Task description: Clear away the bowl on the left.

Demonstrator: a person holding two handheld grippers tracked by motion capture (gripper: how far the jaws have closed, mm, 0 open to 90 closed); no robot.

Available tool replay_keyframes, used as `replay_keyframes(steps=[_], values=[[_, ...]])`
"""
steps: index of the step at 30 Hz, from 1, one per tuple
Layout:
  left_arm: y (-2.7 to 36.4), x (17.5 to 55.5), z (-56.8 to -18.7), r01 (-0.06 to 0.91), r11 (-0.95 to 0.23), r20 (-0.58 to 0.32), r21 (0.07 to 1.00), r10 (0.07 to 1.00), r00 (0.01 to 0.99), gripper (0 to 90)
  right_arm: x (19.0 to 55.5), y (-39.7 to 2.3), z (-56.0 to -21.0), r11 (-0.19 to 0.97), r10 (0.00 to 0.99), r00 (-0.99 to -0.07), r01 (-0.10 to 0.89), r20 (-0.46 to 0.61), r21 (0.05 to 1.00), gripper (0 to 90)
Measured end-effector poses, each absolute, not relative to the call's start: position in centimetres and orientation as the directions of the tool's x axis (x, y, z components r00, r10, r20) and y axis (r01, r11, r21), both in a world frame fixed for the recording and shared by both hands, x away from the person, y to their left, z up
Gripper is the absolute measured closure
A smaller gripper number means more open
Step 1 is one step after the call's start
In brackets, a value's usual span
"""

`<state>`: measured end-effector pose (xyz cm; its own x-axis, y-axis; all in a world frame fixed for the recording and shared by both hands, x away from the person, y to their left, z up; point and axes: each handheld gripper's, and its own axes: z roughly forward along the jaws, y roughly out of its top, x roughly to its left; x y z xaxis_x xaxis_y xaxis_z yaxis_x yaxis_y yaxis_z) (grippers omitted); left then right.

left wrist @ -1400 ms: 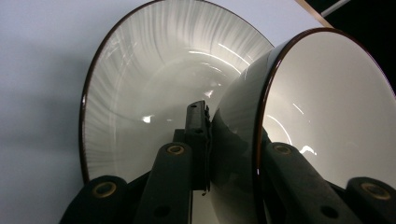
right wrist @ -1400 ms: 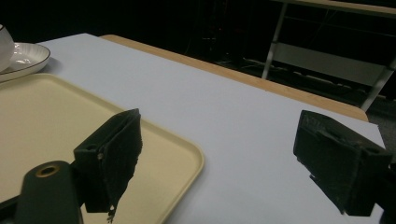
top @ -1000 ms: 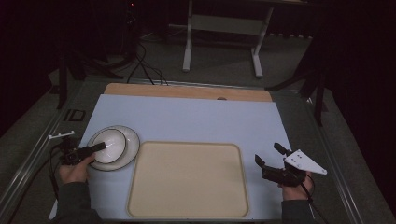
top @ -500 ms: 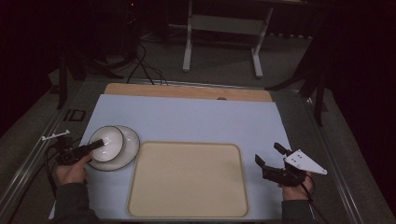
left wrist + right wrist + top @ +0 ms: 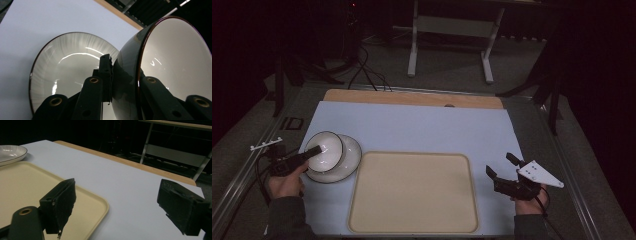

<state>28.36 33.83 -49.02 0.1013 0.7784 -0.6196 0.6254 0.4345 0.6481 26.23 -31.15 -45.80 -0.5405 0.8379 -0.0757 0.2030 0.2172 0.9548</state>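
Glazed white bowl (image 5: 326, 151), dark-rimmed, was clamped by its wall in the left tool (image 5: 312, 151), tipped on edge above the striped plate (image 5: 349, 155) at the bench's (image 5: 422, 125) left. Beige tray (image 5: 412, 192) lay just to its right, nearest that hand. Left forearm reached in low. Right tool (image 5: 501, 166) hovered beside the tray, jaws wide, empty.

A beige tray (image 5: 412, 192) lies on the pale blue mat (image 5: 422, 127).

The tray (image 5: 412, 192) lies bare in the middle, open to pass over. At its left corner the plate (image 5: 346, 159) and the tilted bowl (image 5: 325, 150) crowd together.
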Motion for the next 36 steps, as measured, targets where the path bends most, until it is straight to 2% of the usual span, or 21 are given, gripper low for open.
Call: replay_keyframes(steps=[36], values=[[31.5,27.8,-45.2,0.592,0.339,-0.554,0.731,0.801,0.227,79.1,26.1,-31.2,-45.7,0.214,0.837,-0.541,0.198,-0.075,0.957,15.0]])
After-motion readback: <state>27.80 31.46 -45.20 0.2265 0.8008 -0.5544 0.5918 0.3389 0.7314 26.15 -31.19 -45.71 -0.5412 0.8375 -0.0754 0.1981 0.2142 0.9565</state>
